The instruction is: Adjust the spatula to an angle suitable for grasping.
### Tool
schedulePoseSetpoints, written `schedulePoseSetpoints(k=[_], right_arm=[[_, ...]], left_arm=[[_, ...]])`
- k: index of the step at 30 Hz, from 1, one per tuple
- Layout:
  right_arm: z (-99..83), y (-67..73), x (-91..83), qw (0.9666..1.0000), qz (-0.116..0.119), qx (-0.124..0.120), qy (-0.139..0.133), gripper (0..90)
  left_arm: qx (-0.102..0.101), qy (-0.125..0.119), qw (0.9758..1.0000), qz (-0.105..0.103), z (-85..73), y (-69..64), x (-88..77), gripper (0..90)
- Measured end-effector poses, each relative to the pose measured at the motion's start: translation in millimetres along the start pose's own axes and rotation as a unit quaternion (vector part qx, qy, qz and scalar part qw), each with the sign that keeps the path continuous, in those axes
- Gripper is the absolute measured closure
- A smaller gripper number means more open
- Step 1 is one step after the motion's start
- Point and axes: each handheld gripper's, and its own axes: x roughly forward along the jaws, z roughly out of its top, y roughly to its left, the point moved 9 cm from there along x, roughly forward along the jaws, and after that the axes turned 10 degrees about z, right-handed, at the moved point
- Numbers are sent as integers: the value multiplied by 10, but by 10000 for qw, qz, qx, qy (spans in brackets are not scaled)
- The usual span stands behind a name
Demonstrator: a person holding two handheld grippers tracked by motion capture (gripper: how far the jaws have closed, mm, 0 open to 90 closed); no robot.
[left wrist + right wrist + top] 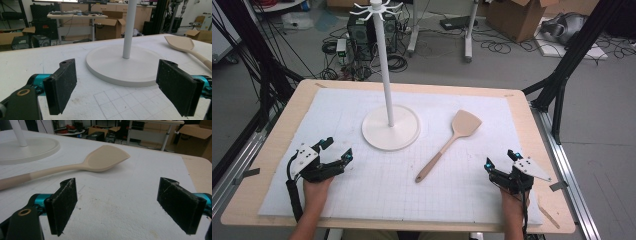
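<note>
Nothing started: beige long-handled spatula (pixel 451 141) lies untouched on surface beside white hook stand (pixel 390 125), both grippers' fingers (pixel 62 85) wide open, empty.

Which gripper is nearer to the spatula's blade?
Right. The right gripper sits below and right of the spatula blade; the left gripper lies far to its left, beyond the stand's base.

Cardboard boxes (pixel 517 17), a computer tower (pixel 362 30) and tangled cables (pixel 497 47) on the grey floor beyond the table (pixel 277 135)
</note>
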Motion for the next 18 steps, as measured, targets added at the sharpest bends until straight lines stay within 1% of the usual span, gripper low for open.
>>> schedulePoseSetpoints(k=[1, 2, 3, 4, 5, 6, 7, 8, 10, 11, 12, 13, 14, 15, 16, 17, 18], right_arm=[[-1, 0, -1, 10000, -2, 8, 2, 156], [-2, 1, -2, 10000, -5, 24, 7, 156], [-2, 2, -2, 10000, -4, 28, 7, 156], [-2, 2, -2, 10000, -4, 28, 7, 156], [-1, -1, 1, 10000, -2, 5, 11, 156], [-1, 1, 1, 10000, 2, 7, 9, 156], [0, -1, 2, 10000, -8, -2, 5, 156], [-3, -3, 1, 10000, -27, -2, 29, 156], [-7, -2, 9, 10000, -22, 31, 59, 156], [-12, 1, 11, 9999, -16, 58, 89, 156], [-11, 0, 14, 10000, -12, 37, 89, 156], [-10, 0, 15, 10000, -23, 25, 86, 156], [-9, -1, 16, 10000, -32, 7, 82, 156], [-9, 0, 16, 10000, -35, 8, 84, 155], [-9, -2, 15, 10000, -38, -9, 89, 156], [-9, -3, 15, 10000, -41, -14, 85, 156], [-10, -4, 14, 9999, -51, -29, 94, 156]], left_arm=[[0, 0, 10000, 0, 0, 0, 0, 173], [-79, -2, 10000, 5, 5, 16, 0, 173], [-79, -2, 10000, 5, 5, 16, 0, 173], [-147, 5, 9999, 45, 7, 29, 4, 173], [-439, 134, 9989, 127, 10, 57, 13, 178], [-638, 180, 9978, 99, 28, 41, 16, 181], [-638, 180, 9978, 99, 28, 41, 16, 183], [-680, 181, 9975, 58, 64, 15, 25, 189], [-605, 141, 9981, -27, 163, -72, 56, 190], [-555, 126, 9983, -115, 217, -123, 85, 190], [-577, 119, 9980, -230, 274, -187, 118, 189], [-571, 138, 9970, -503, 374, -332, 197, 188], [-521, 177, 9964, -646, 412, -414, 243, 188], [-440, 224, 9960, -744, 445, -498, 292, 184], [-440, 224, 9960, -744, 445, -498, 292, 186], [-254, 322, 9946, -953, 488, -669, 389, 191], [-208, 375, 9930, -1101, 505, -757, 432, 195]])
